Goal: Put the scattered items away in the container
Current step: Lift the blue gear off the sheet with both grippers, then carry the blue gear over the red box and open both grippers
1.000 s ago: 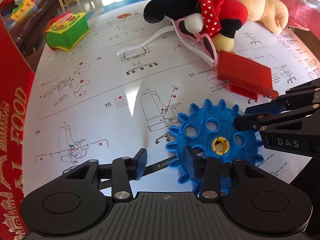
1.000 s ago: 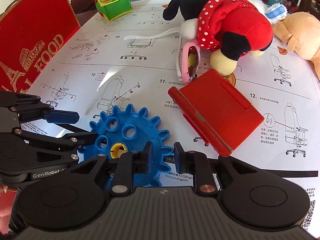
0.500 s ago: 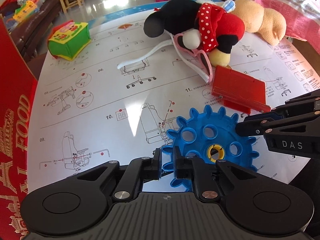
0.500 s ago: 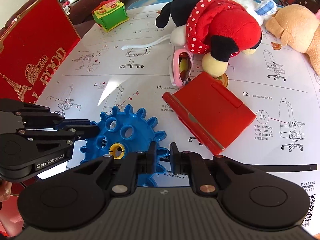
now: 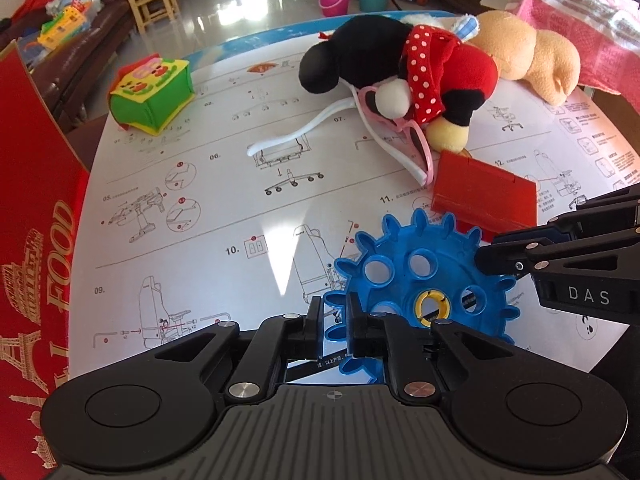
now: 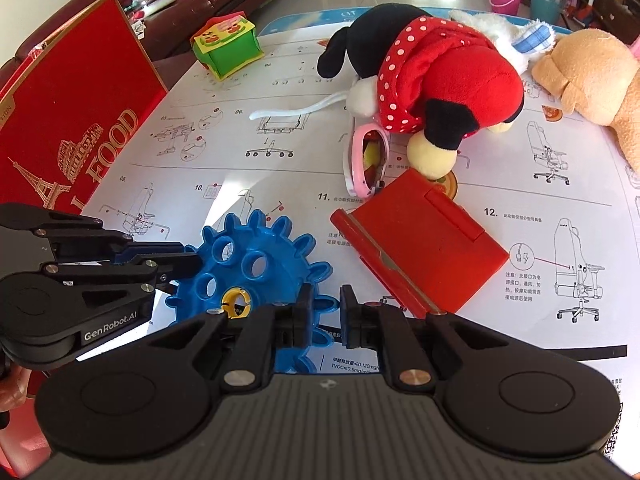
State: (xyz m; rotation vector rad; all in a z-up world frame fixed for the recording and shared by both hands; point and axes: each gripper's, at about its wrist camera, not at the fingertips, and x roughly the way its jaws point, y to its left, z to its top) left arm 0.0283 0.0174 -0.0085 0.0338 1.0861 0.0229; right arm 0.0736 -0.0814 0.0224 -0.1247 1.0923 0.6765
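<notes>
A blue toy gear (image 5: 420, 280) with a yellow hub is held between both grippers just above the paper-covered table. My left gripper (image 5: 334, 324) is shut on the gear's left rim teeth. My right gripper (image 6: 323, 312) is shut on its right rim teeth (image 6: 320, 304). In the right wrist view the left gripper (image 6: 188, 260) pinches the gear (image 6: 248, 264) from the left. In the left wrist view the right gripper (image 5: 486, 258) pinches it from the right. The red "FOOD" box (image 5: 36, 240) stands at the left, and it also shows in the right wrist view (image 6: 72, 136).
A red flat stand (image 6: 420, 240) lies right of the gear. Pink sunglasses (image 6: 366, 160), a black and red mouse plush (image 6: 432, 80), a tan bear plush (image 6: 592, 76) and a green cloth cube (image 6: 228, 48) lie farther back on the instruction sheet (image 6: 280, 168).
My left gripper closed from open onto the gear's rim. Both grippers and the gear have risen and drawn back slightly from the table.
</notes>
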